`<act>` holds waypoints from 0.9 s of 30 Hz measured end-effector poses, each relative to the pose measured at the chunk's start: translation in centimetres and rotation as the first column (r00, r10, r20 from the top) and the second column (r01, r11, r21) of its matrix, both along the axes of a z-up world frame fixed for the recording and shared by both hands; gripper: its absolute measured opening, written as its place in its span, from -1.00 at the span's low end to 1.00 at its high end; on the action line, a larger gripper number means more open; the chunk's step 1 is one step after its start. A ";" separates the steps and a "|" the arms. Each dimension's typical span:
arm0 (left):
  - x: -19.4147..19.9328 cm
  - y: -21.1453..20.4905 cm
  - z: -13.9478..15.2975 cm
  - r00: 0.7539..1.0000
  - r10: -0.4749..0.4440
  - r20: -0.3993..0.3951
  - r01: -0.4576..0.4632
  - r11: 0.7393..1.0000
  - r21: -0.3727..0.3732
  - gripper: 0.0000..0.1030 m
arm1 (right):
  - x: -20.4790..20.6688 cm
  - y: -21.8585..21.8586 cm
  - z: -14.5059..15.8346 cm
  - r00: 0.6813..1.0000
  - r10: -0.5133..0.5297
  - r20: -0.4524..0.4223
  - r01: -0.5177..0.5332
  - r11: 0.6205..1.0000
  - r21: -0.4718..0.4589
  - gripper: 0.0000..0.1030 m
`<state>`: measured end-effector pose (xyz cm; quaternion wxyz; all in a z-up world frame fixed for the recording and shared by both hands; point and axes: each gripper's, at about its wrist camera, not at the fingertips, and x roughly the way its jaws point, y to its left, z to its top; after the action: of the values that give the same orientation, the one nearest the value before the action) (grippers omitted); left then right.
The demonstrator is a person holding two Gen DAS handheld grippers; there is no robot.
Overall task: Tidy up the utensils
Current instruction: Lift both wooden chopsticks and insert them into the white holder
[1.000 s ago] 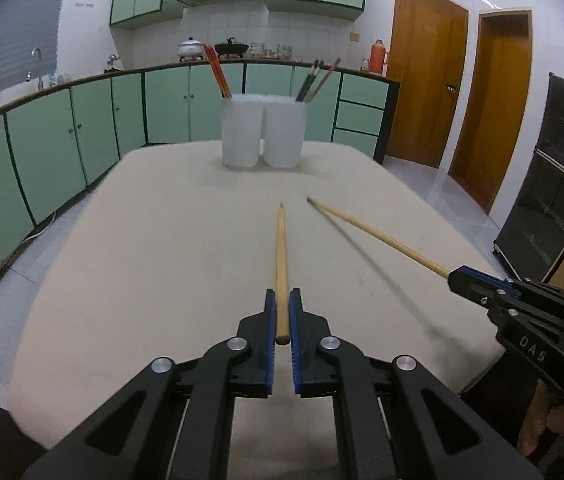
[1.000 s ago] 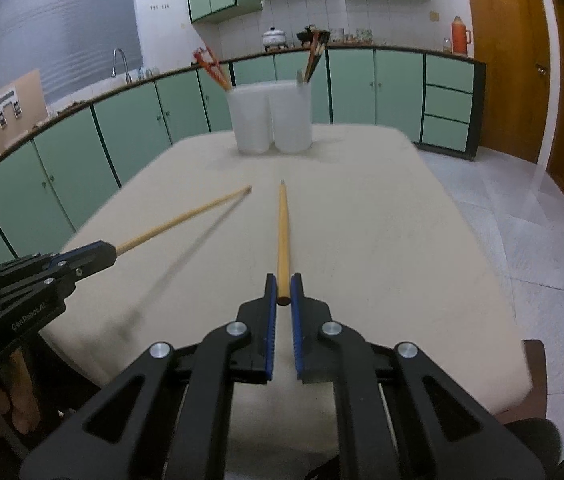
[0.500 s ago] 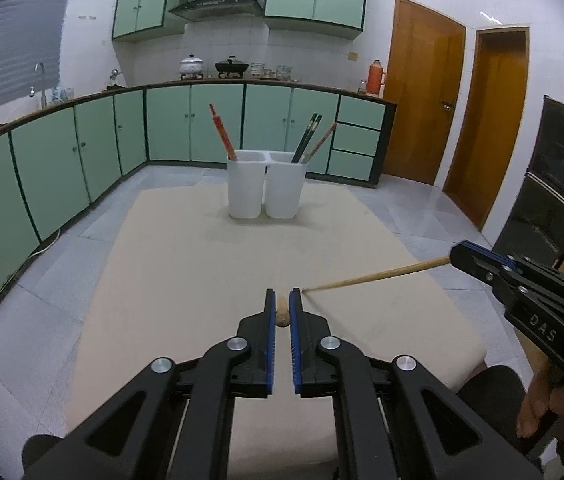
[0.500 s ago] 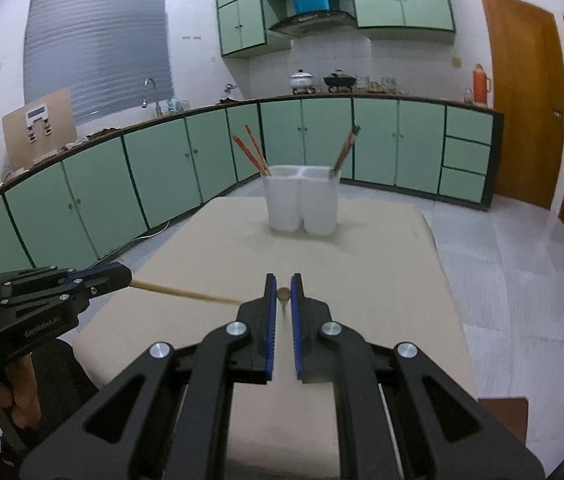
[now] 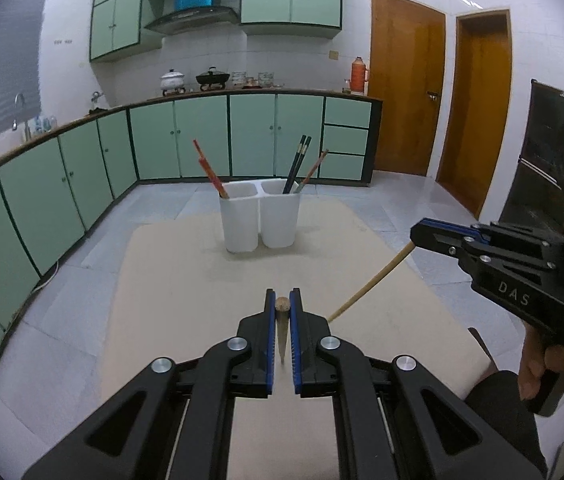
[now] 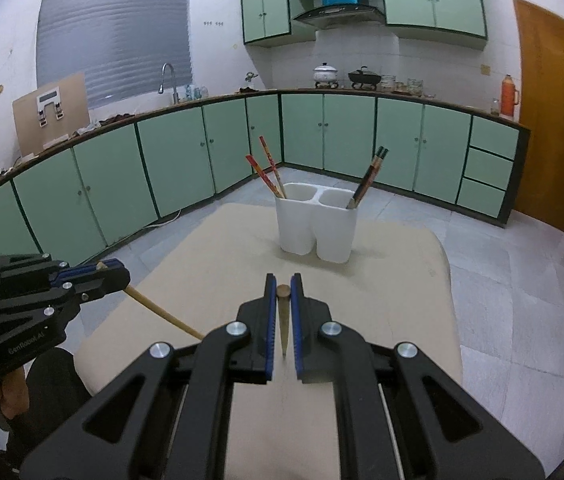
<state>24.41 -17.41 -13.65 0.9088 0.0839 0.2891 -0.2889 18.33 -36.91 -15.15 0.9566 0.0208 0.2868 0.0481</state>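
My left gripper (image 5: pixel 282 304) is shut on the thick end of a wooden chopstick (image 5: pixel 282 332), which hangs down between its jaws. My right gripper (image 6: pixel 283 292) is likewise shut on a second wooden chopstick (image 6: pixel 284 328). Each gripper shows in the other's view: the right gripper (image 5: pixel 417 234) with its chopstick (image 5: pixel 369 282) slanting down, the left gripper (image 6: pixel 120 274) with its chopstick (image 6: pixel 166 314). A white two-compartment holder (image 5: pixel 260 220) (image 6: pixel 315 226) stands at the table's far end. Its left cup holds red chopsticks (image 5: pixel 210 170), its right cup dark chopsticks (image 5: pixel 297 164). Both grippers hover well above the table, short of the holder.
The beige table (image 5: pixel 186 280) (image 6: pixel 401 272) fills the middle of both views, tiled floor all round it. Green cabinets (image 5: pixel 82 184) run along the left and back walls. Wooden doors (image 5: pixel 405 92) and a dark cabinet (image 5: pixel 541 152) are on the right. A hand (image 5: pixel 537 360) grips the right tool.
Both grippers have risen well above the table with their chopsticks. The sticks, which pointed forward a second ago, now hang down from the jaws. The holder looks lower and farther off.
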 end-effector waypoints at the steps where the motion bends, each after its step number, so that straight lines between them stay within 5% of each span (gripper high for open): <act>1: 0.5 -0.1 0.3 1.000 -0.005 -0.004 0.005 1.000 0.000 -0.87 | 0.6 0.0 0.2 1.000 0.005 -0.008 -0.005 1.000 -0.003 -0.88; 15: 9.1 -0.9 3.6 0.991 -0.055 -0.120 0.055 0.998 -0.005 -0.87 | 9.9 -2.1 3.7 0.985 0.054 -0.165 -0.052 0.998 0.017 -0.88; 27: 14.0 -1.7 12.3 0.998 -0.057 -0.041 0.056 0.997 -0.045 -0.87 | 13.5 -3.8 12.5 0.993 0.026 -0.113 -0.029 0.999 -0.026 -0.88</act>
<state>38.36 -19.06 -1.31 0.8956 0.0662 0.2992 -0.3225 31.85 -40.71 -2.63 0.9383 0.0062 0.3412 0.0561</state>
